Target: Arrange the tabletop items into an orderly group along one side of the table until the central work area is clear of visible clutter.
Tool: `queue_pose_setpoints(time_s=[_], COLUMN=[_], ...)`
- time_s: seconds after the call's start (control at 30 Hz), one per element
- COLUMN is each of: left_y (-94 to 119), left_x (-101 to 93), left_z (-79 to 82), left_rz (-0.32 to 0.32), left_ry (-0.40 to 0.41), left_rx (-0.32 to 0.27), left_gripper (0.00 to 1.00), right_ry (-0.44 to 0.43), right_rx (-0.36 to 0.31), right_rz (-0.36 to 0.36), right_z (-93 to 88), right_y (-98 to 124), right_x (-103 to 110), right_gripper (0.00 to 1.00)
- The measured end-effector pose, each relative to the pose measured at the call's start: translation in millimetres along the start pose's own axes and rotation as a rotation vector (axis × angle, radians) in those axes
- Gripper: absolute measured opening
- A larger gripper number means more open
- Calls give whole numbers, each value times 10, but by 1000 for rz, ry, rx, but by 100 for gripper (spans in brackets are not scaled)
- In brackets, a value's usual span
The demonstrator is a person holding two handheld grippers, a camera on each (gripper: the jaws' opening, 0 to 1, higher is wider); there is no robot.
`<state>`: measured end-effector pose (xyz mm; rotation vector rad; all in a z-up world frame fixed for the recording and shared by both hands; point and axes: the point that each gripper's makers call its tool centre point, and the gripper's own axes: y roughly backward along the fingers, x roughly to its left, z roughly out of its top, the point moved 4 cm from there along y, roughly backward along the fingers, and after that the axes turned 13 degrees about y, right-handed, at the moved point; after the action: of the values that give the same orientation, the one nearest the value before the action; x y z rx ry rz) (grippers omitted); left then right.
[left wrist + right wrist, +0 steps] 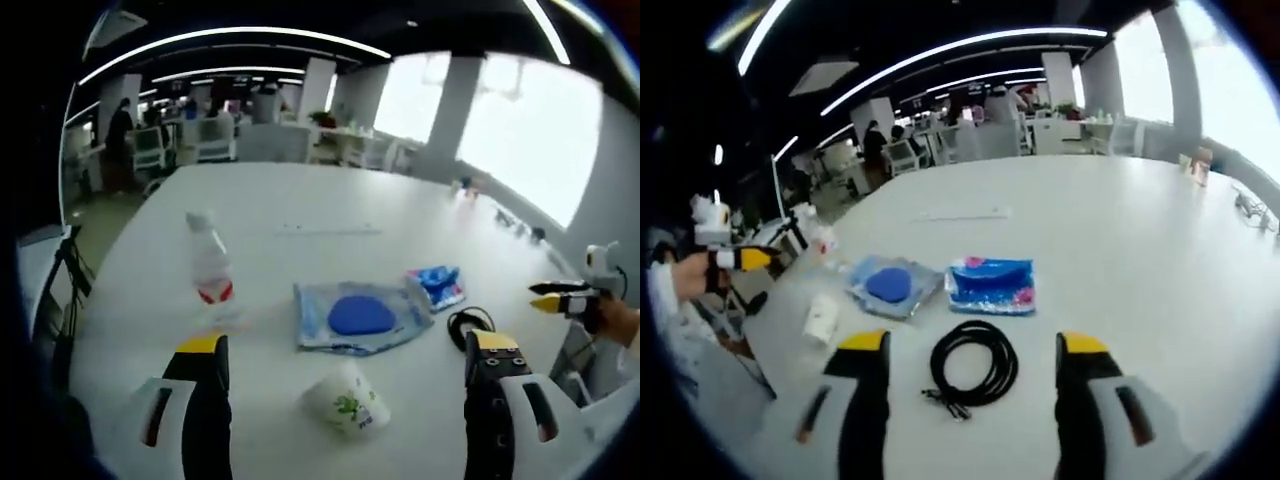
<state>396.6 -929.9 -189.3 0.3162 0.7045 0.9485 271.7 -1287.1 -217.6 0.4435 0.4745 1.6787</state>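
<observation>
In the left gripper view my left tongs [355,352] stand wide apart at the bottom of the frame, holding nothing, with a white paper cup [346,398] lying on its side between the jaws. Just beyond it, mid-frame, sits a clear pouch with a blue round thing [360,316], a blue printed packet [438,284] to its right, and a plastic bottle [210,264] upright at left. In the right gripper view my right tongs [975,348] are equally spread and empty, and a coiled black cable [975,366] rests on the white table [1120,230] between the jaws. The pouch and packet lie just above the cable; the cup is at lower left.
</observation>
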Motion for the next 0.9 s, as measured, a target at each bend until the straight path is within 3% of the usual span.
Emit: queue_pose_setpoints(time_s=[0.53,0.9], left_y=[206,141], left_x=[342,334], left_z=[3,20], left_rz=[7,10], left_ry=[13,32], left_rx=[6,1], left_gripper=[94,93], right_ry=[-30,-20], right_rx=[-12,-4], right_rz=[-22,-12], right_z=[2,97], right_y=[-10,-55], right_x=[155,127], right_gripper=[65,65])
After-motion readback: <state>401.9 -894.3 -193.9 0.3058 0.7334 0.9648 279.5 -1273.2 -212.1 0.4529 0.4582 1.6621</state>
